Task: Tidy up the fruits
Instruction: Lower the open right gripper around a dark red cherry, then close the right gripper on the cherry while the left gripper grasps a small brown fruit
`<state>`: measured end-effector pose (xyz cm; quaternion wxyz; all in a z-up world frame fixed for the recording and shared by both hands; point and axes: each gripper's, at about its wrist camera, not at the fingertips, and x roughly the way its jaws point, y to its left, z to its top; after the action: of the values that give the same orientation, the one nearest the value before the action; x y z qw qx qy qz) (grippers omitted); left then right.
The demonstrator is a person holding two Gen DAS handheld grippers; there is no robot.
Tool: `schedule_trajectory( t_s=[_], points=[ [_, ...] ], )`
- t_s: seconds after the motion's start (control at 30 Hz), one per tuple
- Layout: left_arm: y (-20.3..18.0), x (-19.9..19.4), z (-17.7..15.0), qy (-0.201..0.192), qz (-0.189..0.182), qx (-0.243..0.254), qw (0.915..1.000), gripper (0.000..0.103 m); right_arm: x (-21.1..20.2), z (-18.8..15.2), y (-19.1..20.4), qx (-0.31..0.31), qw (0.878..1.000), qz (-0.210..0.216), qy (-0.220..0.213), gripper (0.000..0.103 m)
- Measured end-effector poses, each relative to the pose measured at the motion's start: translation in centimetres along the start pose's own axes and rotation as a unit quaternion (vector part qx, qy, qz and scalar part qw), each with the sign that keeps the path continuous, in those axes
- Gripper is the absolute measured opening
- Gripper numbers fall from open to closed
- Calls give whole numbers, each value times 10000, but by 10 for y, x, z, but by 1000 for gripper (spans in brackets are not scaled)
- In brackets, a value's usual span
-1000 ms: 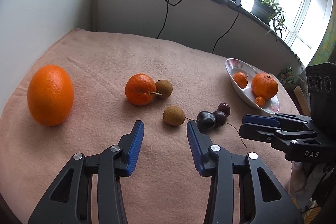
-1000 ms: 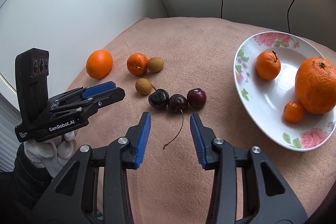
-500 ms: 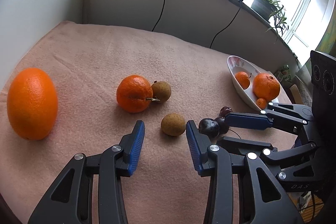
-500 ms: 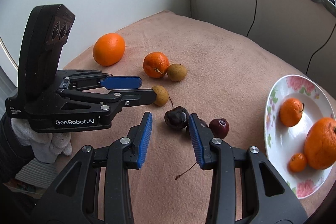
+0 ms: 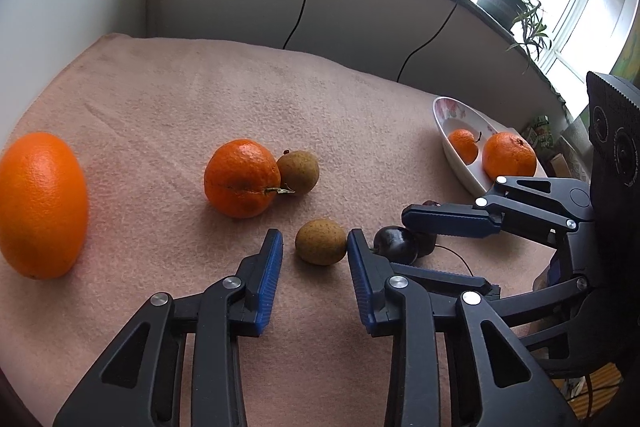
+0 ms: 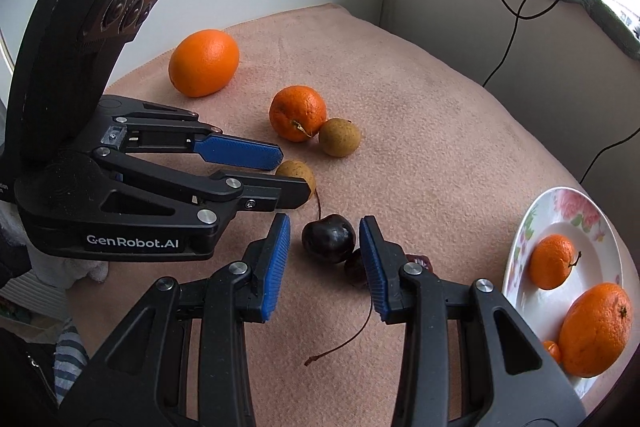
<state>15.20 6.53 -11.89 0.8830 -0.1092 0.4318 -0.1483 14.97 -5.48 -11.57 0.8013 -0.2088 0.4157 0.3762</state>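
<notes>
left of the plate (image 6: pixel 520 259), both grippers have closed in since a second ago: left gripper (image 5: pixel 314 259), fingers apart, now flanks a longan (image 5: pixel 321 241); right gripper (image 6: pixel 325 251), also apart, brackets a cherry (image 6: pixel 328 238). two pickups look imminent.

Cherries (image 6: pixel 329 239) tight beside longan (image 6: pixel 296 174).

Your left gripper (image 5: pixel 314 247) has its jaws spread around the brown longan (image 5: pixel 321 241); your right gripper (image 5: pixel 404 243) flanks the dark cherry (image 5: pixel 395 243).
</notes>
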Motion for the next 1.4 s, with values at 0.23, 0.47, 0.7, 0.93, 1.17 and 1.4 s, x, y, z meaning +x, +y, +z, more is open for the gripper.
schedule_trajectory(
  t_s=[0.23,0.47,0.7,0.93,1.17,1.4],
  points=[
    [2,-2,0,-53,-46,-78,9999,25,8,5,6,-466,9986,-175,156,30],
    [6,-7,-1,-165,-64,-198,9996,25,-1,9,-5,-218,9998,13,42,29],
    [9,-16,1,-297,-96,-282,9991,25,-15,10,-14,136,9997,128,-177,29],
    [-1,-26,4,-443,-103,-236,9987,25,-39,2,-20,327,9985,95,-433,29],
    [-16,-32,9,-556,-140,-149,9982,25,-59,-12,-37,590,9965,-63,-594,29],
    [-39,-27,15,-568,-250,3,9981,25,-85,-34,-57,1006,9915,-275,-779,29]
  ],
)
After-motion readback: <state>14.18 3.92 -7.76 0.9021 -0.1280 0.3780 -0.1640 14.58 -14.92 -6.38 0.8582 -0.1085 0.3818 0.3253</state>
